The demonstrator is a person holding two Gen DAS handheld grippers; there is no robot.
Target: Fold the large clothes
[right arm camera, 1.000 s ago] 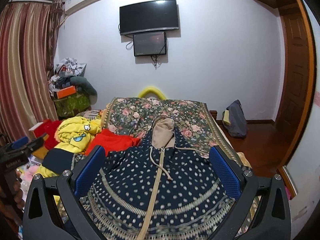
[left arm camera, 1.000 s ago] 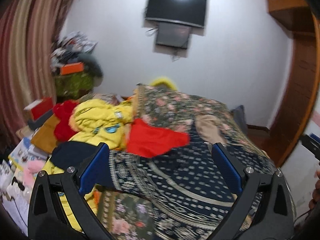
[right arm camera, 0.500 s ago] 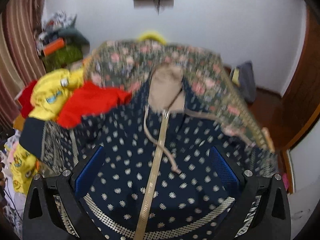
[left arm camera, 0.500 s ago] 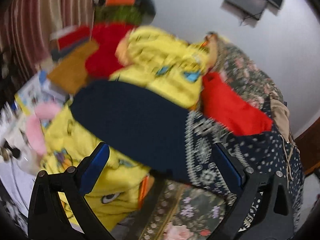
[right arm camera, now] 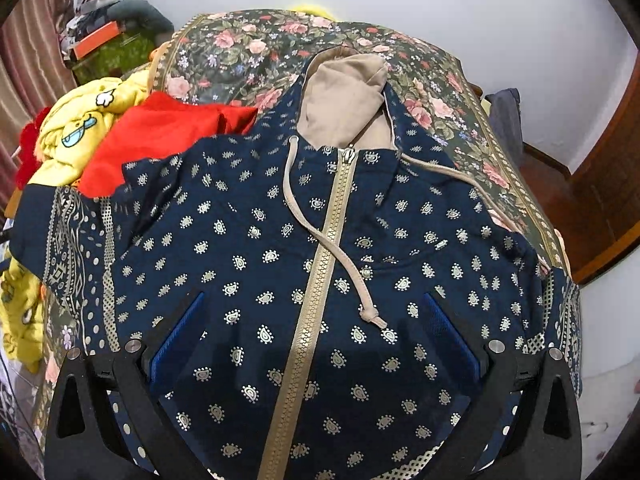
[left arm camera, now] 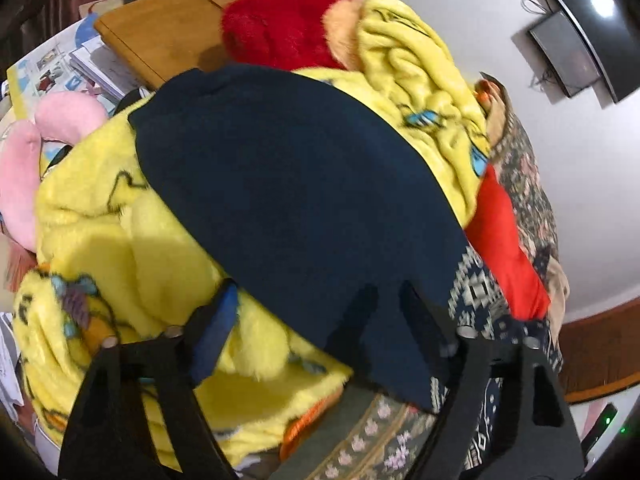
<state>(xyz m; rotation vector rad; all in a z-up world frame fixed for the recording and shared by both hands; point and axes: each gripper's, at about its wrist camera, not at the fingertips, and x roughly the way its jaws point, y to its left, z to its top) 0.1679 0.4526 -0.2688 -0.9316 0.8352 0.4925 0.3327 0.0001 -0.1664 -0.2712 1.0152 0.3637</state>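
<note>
Navy hoodie (right arm camera: 320, 248): spread flat, zipped, on flowered bedspread (right arm camera: 240, 52); no fold yet.
Sleeve (left arm camera: 304, 200): draped over yellow blanket (left arm camera: 120, 248), unfolded.
Left gripper (left arm camera: 316, 308): jaws just narrowing around sleeve cuff; pinch uncertain.
Right gripper (right arm camera: 314, 312): jaws spread, empty, above hoodie front.

A floral-covered bed (right arm camera: 248, 52) fills the frame's centre; a navy hooded jacket (right arm camera: 248, 248) lies spread flat on it.
</note>
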